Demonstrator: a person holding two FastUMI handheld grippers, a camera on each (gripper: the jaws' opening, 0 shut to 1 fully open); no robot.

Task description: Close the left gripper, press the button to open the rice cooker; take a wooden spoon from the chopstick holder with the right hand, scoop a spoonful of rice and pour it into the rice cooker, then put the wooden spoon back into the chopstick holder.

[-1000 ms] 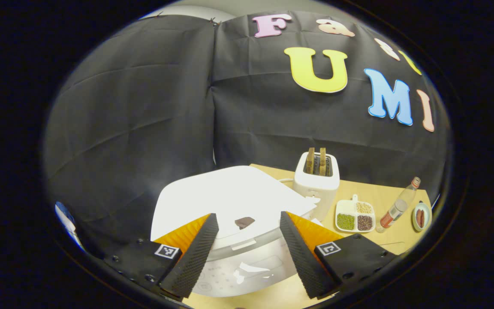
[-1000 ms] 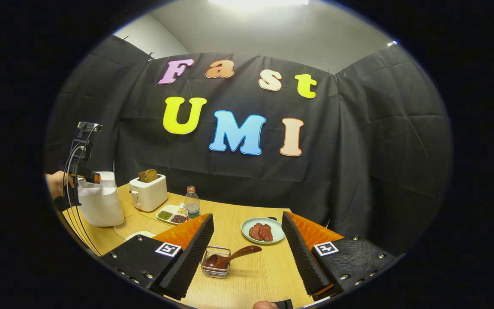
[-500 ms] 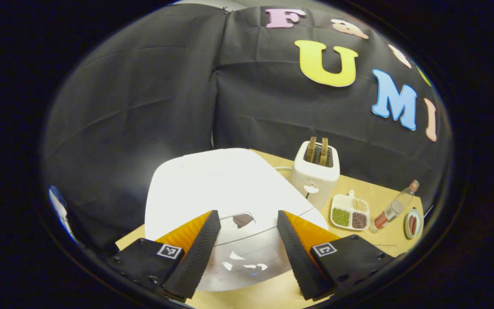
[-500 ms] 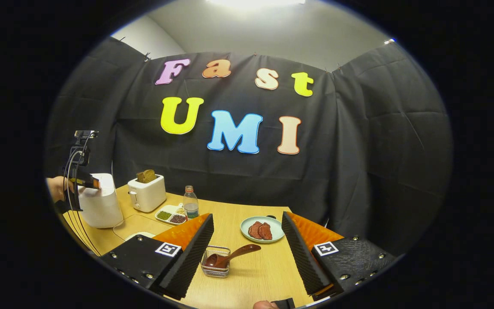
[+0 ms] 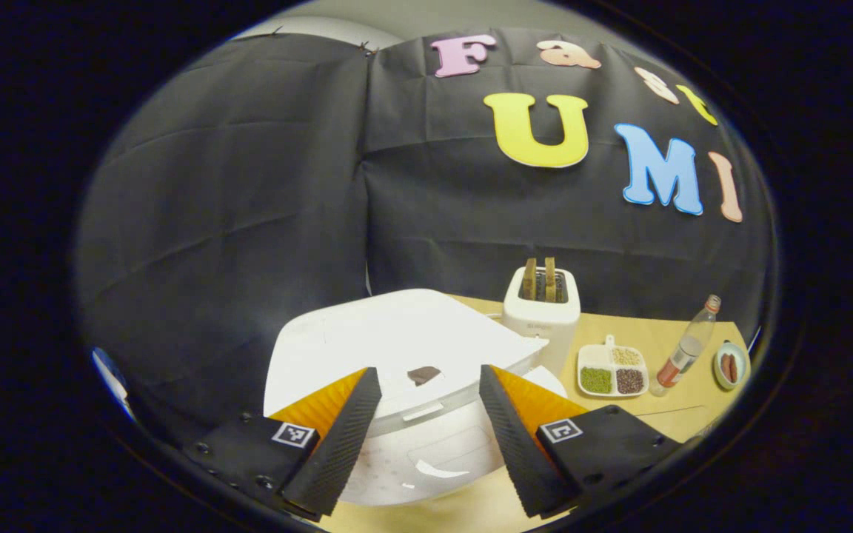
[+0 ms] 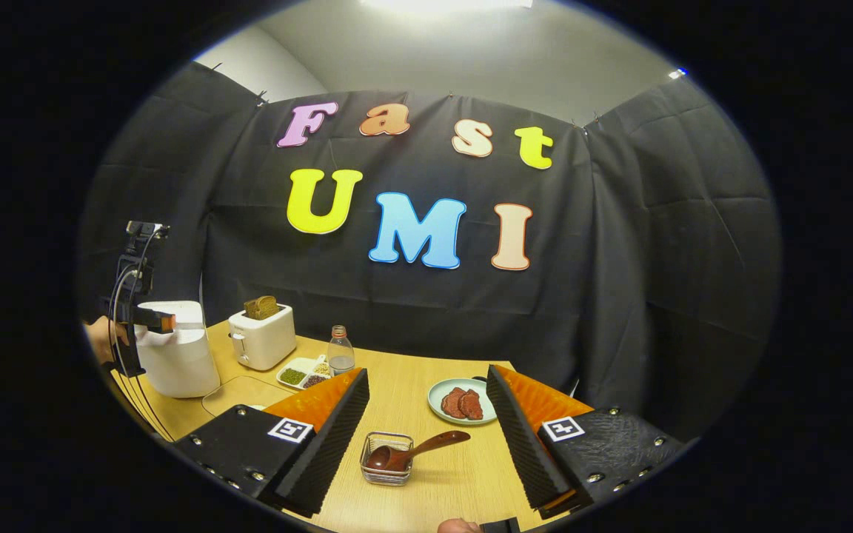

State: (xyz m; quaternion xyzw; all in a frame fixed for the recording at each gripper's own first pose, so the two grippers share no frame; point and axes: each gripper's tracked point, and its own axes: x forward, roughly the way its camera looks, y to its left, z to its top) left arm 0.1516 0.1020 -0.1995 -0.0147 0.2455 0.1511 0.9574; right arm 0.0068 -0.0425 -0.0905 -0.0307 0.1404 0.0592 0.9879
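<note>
Two grippers are at work, both with fingers spread wide and nothing held. At the bottom of the left gripper view, the left gripper [image 5: 426, 437] hangs over the white, rounded rice cooker [image 5: 397, 348], lid down, whose small dark button [image 5: 423, 374] sits between the fingers, untouched. Right of it stand a white toaster with bread slices [image 5: 542, 314], a white divided dish of beans [image 5: 611, 370] and a clear bottle [image 5: 686, 348]. At the bottom of the right gripper view, the right gripper [image 6: 426, 437] frames the wire-mesh chopstick holder [image 6: 387, 468] on the pale wooden table [image 6: 463, 481]; the brown wooden spoon [image 6: 415, 451] lies in it, handle slanting upper right. A pale plate of red slices [image 6: 463, 401] sits behind.
</note>
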